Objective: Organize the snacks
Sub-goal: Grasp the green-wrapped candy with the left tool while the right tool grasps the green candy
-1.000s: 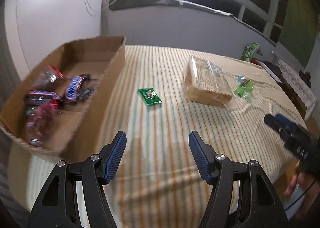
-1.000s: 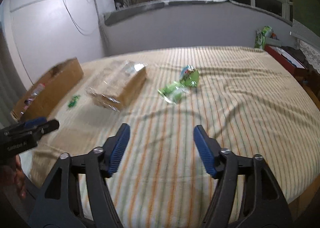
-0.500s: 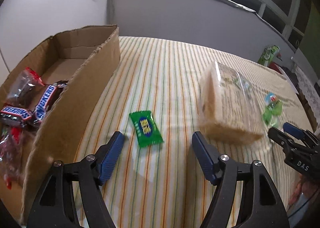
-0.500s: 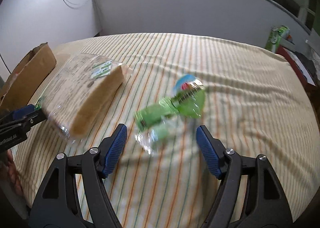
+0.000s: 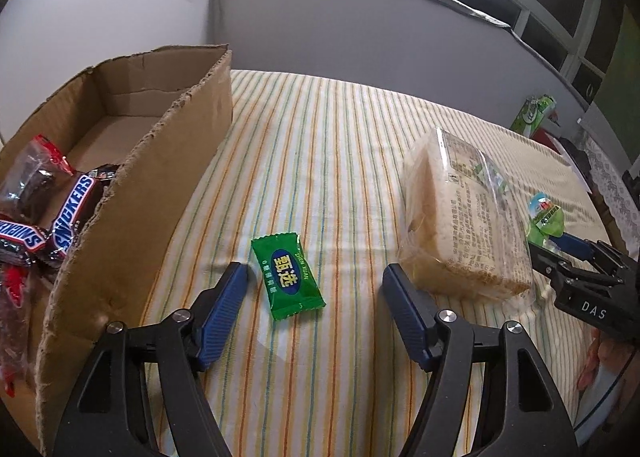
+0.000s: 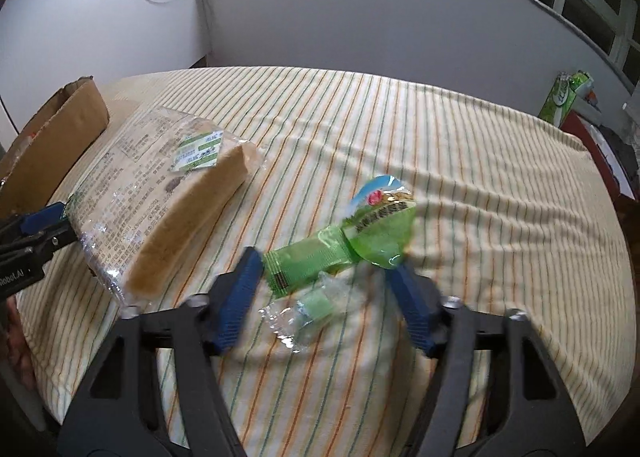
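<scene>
Striped bedcover (image 5: 340, 161), left view: cardboard box (image 5: 132, 217) with chocolate bars (image 5: 72, 213), left gripper (image 5: 316, 285) closing around untouched green candy (image 5: 288, 275), bread pack (image 5: 464, 217) beside, right view: right gripper (image 6: 324, 269) closing around green snack bag (image 6: 340, 245), contact unclear.

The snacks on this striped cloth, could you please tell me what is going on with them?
A person works two handheld grippers. The left gripper straddles a small green candy packet beside the cardboard box holding chocolate bars. The right gripper is closing its jaws around a green wrapped snack. The bagged bread lies untouched.
</scene>
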### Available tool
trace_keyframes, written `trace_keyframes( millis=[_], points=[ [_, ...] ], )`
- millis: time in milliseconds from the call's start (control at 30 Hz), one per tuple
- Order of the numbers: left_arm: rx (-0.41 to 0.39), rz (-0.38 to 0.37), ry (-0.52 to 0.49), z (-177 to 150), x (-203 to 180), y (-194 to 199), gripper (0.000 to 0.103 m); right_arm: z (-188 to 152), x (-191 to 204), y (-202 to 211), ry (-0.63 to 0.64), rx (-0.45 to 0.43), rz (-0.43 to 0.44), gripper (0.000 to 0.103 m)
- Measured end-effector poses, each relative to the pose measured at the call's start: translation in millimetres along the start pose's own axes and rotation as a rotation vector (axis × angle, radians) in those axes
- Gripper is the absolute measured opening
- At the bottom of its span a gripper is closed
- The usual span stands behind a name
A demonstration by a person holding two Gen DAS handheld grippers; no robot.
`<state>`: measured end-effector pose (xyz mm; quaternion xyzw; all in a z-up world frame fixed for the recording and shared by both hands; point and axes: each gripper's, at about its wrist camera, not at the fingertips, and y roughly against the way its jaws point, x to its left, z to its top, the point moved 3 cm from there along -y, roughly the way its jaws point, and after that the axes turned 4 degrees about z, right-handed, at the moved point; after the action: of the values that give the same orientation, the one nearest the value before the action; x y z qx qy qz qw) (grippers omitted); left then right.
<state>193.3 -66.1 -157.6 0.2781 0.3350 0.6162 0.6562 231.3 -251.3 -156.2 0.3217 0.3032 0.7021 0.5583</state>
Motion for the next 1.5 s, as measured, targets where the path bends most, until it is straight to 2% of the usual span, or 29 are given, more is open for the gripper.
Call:
trace_keyframes(
  millis=[33, 100, 133, 167, 200, 433, 567, 867, 967, 1033, 1133, 1200, 1300, 1333, 1367, 1400, 1500],
  points=[
    [-0.004, 0.001, 0.009, 0, 1, 0, 0.064, -1, -2, 1, -0.003, -0.004, 0.010, 0.040],
    [-0.014, 0.004, 0.033, 0, 7, 2, 0.044, -2, -3, 2, -0.007, -0.011, 0.016, 0.035],
    [-0.018, -0.002, 0.047, -1, 12, 3, 0.038, -2, -4, 2, -0.008, -0.012, 0.020, 0.033],
    [-0.020, -0.013, 0.061, -2, 16, 3, 0.027, -2, -3, 6, -0.009, -0.024, 0.032, 0.021],
    [-0.020, -0.022, 0.066, -3, 18, 4, 0.021, -3, -3, 8, -0.007, -0.034, 0.035, 0.010],
    [-0.036, -0.077, 0.097, -6, 27, 8, 0.020, -5, -3, 22, -0.024, -0.095, 0.056, 0.006],
    [-0.054, -0.134, 0.110, -9, 32, 13, 0.020, -8, -4, 32, -0.035, -0.142, 0.075, 0.006],
    [-0.076, -0.103, 0.091, -15, 37, 23, 0.020, -27, -7, 53, -0.106, -0.214, 0.096, 0.006],
    [-0.107, -0.081, 0.081, -18, 37, 30, 0.020, -32, -4, 53, -0.074, -0.203, 0.020, 0.006],
    [-0.117, -0.072, 0.066, -21, 37, 33, 0.020, -30, 1, 48, -0.014, -0.171, 0.017, 0.006],
    [-0.117, -0.070, 0.055, -21, 33, 33, 0.020, -21, 10, 40, 0.074, -0.150, -0.011, 0.022],
    [-0.113, -0.069, 0.054, -20, 32, 32, 0.020, -13, 14, 27, 0.107, -0.098, -0.014, 0.034],
    [-0.104, -0.072, 0.047, -20, 30, 30, 0.020, -5, 16, 16, 0.126, -0.063, -0.006, 0.038],
    [-0.102, -0.073, 0.046, -19, 28, 29, 0.020, -3, 15, 8, 0.120, -0.027, -0.002, 0.038],
    [-0.098, -0.074, 0.046, -19, 29, 28, 0.020, -3, 14, 5, 0.118, -0.018, -0.004, 0.032],
    [-0.094, -0.076, 0.048, -17, 28, 27, 0.020, -2, 14, 3, 0.117, -0.011, 0.001, 0.014],
    [-0.083, -0.084, 0.058, -14, 27, 24, 0.020, -2, 11, 9, 0.091, -0.044, -0.002, 0.006]
  ],
)
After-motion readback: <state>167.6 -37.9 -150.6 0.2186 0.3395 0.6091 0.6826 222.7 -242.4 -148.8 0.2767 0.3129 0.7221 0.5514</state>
